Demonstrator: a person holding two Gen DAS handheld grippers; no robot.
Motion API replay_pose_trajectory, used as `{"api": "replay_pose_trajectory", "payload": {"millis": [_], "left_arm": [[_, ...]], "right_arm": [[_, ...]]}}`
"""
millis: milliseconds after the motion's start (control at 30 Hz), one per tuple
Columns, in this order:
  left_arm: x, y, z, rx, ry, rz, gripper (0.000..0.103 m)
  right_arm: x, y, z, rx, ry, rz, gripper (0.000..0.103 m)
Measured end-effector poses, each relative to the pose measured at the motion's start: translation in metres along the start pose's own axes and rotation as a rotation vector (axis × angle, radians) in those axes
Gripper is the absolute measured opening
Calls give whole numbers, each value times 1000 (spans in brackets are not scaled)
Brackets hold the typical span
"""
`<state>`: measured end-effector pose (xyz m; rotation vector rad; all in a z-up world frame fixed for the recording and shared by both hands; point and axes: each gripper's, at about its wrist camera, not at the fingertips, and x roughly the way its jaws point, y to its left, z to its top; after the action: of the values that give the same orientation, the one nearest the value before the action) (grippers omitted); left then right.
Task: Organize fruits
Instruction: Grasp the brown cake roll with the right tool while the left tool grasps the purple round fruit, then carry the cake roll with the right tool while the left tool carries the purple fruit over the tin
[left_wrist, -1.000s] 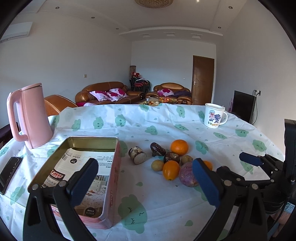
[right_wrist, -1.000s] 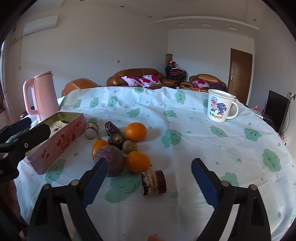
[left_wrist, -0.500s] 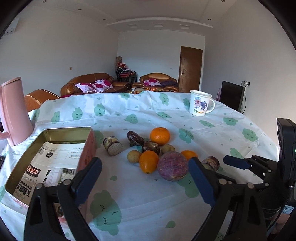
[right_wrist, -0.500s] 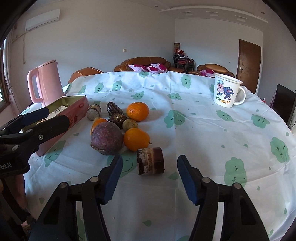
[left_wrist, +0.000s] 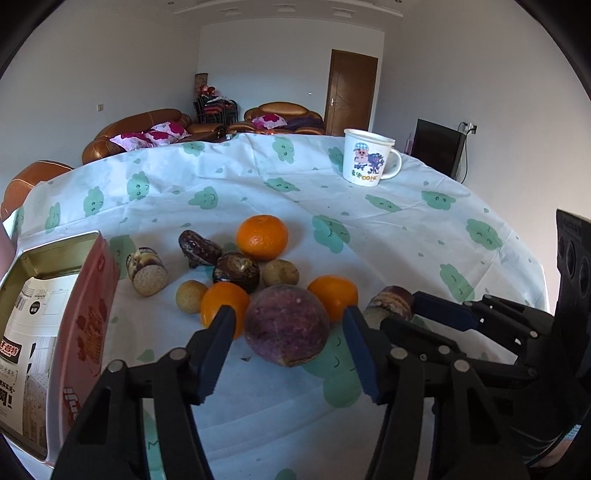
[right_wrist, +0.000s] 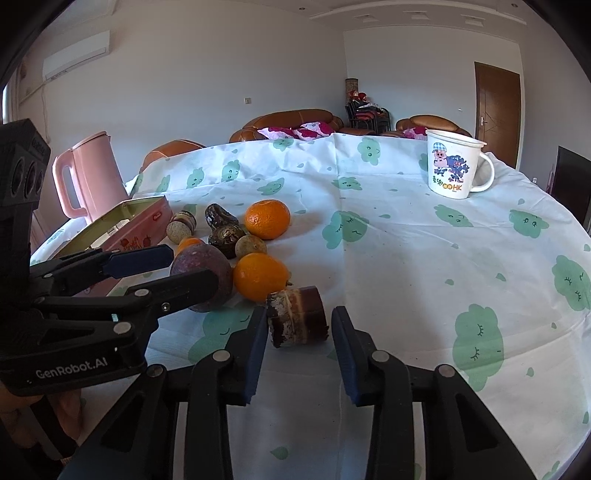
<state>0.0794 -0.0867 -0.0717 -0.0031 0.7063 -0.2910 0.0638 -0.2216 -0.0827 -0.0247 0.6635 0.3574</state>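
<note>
A heap of fruit lies on the cloud-print tablecloth (left_wrist: 258, 387): three oranges (left_wrist: 261, 236), dark wrinkled fruits (left_wrist: 199, 249), small tan ones (left_wrist: 190, 295) and a round purple fruit (left_wrist: 286, 325). My left gripper (left_wrist: 289, 315) straddles the purple fruit with its jaws closing; a thin gap shows on each side. A brown cut cane piece (right_wrist: 297, 317) lies on its side between the tips of my right gripper (right_wrist: 300, 314). Those jaws are closing too, with the pads close to its ends but not pressing. A second cane piece (left_wrist: 147, 266) lies near the tin.
An open pink tin box (left_wrist: 88, 295) with printed paper inside stands left of the heap. A pink kettle (right_wrist: 88, 173) is behind it. A white cartoon mug (right_wrist: 456, 166) stands at the far right. The left gripper (right_wrist: 190, 266) reaches in beside the right one.
My left gripper swung right from over the tin to the purple fruit and narrowed around it. My right gripper crept closer to the cane piece and narrowed from wide to nearly touching.
</note>
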Motion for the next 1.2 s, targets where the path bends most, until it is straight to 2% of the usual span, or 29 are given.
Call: {"api": "replay_pose_trajectory", "payload": {"millis": [233, 267, 467, 767, 1000, 1200], "left_arm": [[8, -1, 2, -9, 43, 18, 58], [7, -1, 2, -7, 39, 25, 54], [2, 4, -1, -30, 19, -18, 54], [-17, 5, -5, -21, -72, -18, 54], [-34, 8, -8, 4, -157, 57, 54], [-46, 13, -9, 10, -207, 90, 54]], "right_arm": [[1, 4, -1, -25, 7, -20, 35], [1, 4, -1, -25, 3, -20, 34], [-5, 0, -3, -3, -38, -9, 34], [-13, 2, -5, -6, -97, 0, 34], [-20, 8, -1, -30, -133, 6, 34], [-26, 17, 7, -58, -170, 14, 34]]}}
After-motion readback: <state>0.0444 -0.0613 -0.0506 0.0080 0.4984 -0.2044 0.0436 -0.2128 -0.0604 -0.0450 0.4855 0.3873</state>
